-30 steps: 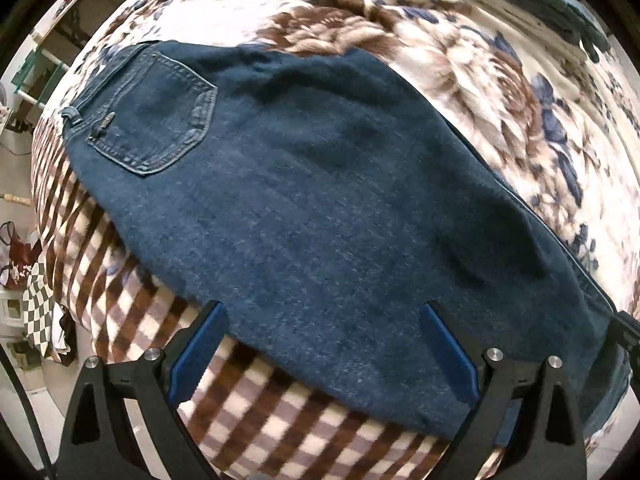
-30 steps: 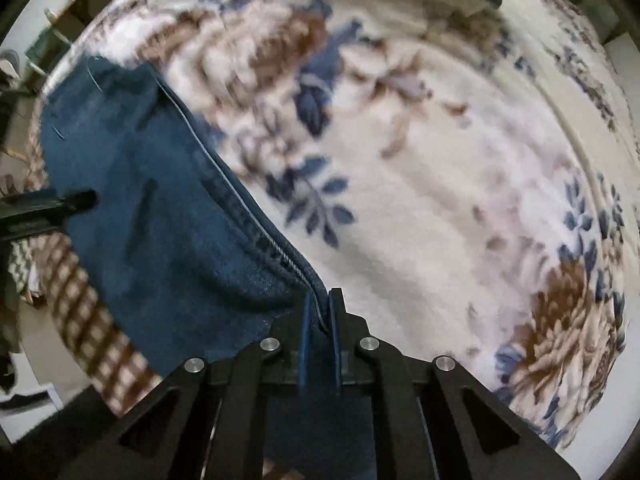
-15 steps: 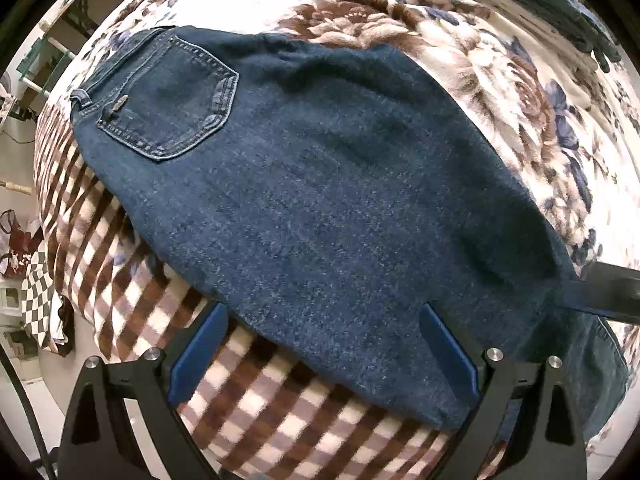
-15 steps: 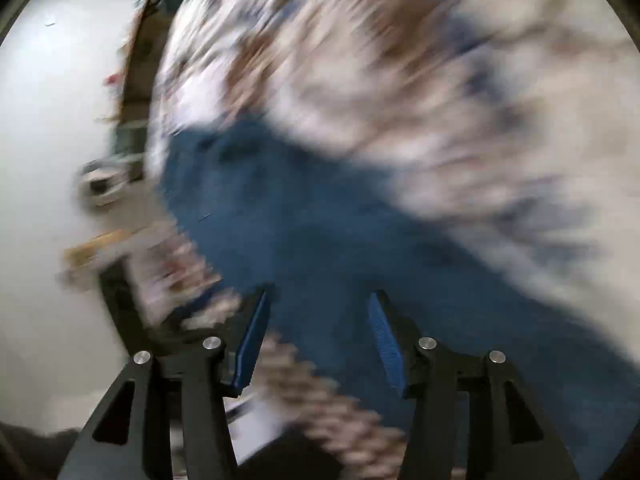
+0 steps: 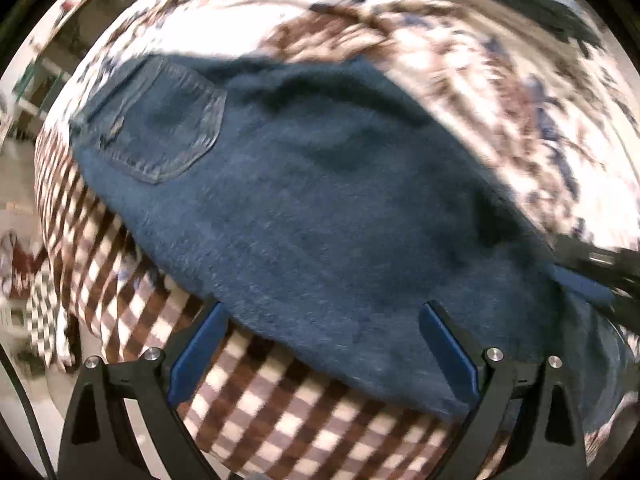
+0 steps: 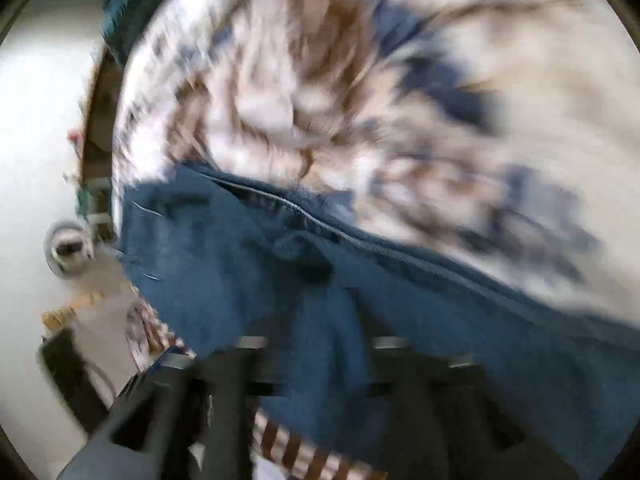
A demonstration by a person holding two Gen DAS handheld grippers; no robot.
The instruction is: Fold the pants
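- Left claw (image 5: 320, 344): black frame, blue pads, jaws wide apart and empty; it hangs above the near edge of the jeans, pointing almost straight down, one pad over the check blanket, the other over denim.
- Right claw (image 6: 316, 360): blurred; jaws have just been opening and stand apart, denim lying beneath and between them, nothing pinched. It sits at the leg end of the jeans, so judged the nearer hand for the next fold.
- Jeans (image 5: 340, 208): dark blue denim, heavy, stiff weave, already doubled leg on leg. Long axis runs from the back pocket (image 5: 168, 128) at the waist toward the right claw.
- Check blanket (image 5: 280, 408): brown and cream squares, soft, under the jeans' near edge.
- Floral bedspread (image 5: 500, 92): plush, cream with brown and blue blooms, beyond the jeans' far edge.
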